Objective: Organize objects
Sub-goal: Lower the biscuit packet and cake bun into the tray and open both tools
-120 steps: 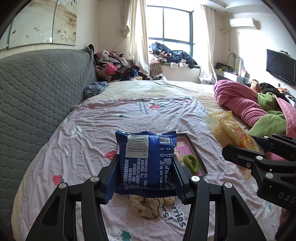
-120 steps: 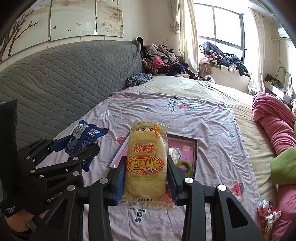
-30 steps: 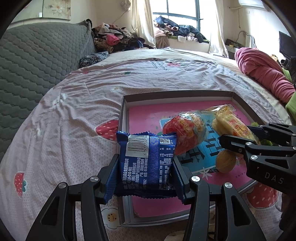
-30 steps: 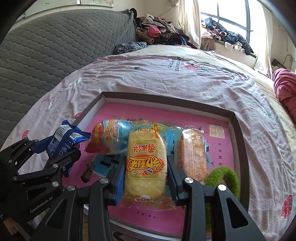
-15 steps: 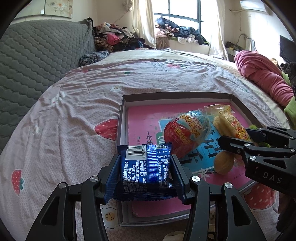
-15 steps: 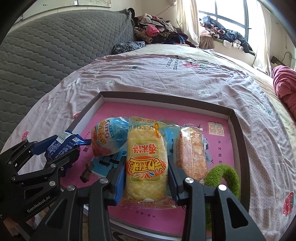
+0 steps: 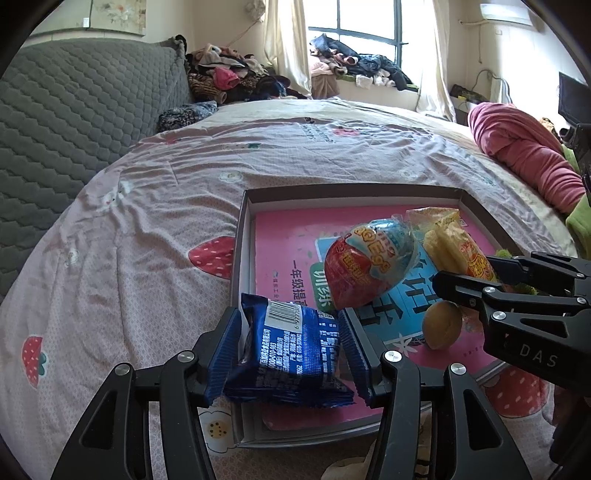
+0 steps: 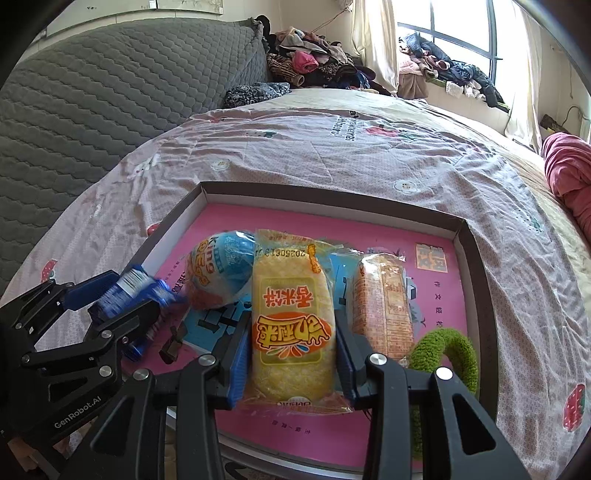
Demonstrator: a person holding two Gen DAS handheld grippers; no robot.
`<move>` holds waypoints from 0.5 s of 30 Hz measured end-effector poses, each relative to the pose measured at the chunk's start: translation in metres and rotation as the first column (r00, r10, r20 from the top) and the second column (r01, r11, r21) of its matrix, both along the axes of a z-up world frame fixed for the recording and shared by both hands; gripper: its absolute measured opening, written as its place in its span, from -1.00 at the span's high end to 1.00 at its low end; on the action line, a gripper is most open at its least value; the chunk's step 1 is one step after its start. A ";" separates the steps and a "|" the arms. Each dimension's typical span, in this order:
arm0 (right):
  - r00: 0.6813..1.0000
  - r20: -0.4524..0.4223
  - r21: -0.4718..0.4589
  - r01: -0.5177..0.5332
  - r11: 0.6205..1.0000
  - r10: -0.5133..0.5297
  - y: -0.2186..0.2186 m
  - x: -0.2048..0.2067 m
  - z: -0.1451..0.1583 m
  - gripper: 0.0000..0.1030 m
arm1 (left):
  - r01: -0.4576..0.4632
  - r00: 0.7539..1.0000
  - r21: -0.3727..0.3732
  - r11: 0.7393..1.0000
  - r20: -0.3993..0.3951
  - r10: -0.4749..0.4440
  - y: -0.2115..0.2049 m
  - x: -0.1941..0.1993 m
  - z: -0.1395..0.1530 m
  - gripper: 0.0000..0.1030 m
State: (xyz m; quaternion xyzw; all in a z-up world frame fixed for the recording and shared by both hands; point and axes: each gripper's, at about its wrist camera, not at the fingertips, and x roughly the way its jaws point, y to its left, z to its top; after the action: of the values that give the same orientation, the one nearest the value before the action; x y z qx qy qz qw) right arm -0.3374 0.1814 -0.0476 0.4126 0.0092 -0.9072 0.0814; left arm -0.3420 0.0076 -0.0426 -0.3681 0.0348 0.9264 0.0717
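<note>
gripping a barcoded blue packet (image 7: 295,350), left gripper (image 7: 290,349); right gripper (image 8: 293,354) clamps yellow "香米饼" pack (image 8: 291,314).

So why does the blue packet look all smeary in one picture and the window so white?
Right wrist view: the blue packet is motion-blurred in the left gripper. Left wrist view: it's sharp, barcode visible. In both, daylight overexposes the window, and the fisheye bends the bed.
</note>
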 end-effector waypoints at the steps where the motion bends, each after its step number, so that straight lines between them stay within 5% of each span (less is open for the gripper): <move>1: 1.000 -0.001 0.000 -0.003 1.000 0.003 0.000 0.000 0.000 0.21 | -0.001 1.000 0.005 1.000 -0.003 0.001 -0.001 0.000 0.001 -0.10; 15: 1.000 0.000 -0.002 0.000 1.000 0.000 0.000 0.002 -0.001 0.19 | -0.005 1.000 0.024 1.000 -0.009 0.005 -0.005 0.002 0.004 -0.13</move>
State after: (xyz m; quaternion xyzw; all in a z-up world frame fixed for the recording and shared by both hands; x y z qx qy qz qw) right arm -0.3355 0.1813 -0.0488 0.4125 0.0083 -0.9072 0.0818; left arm -0.3403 0.0031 -0.0387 -0.3632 0.0231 0.9285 0.0734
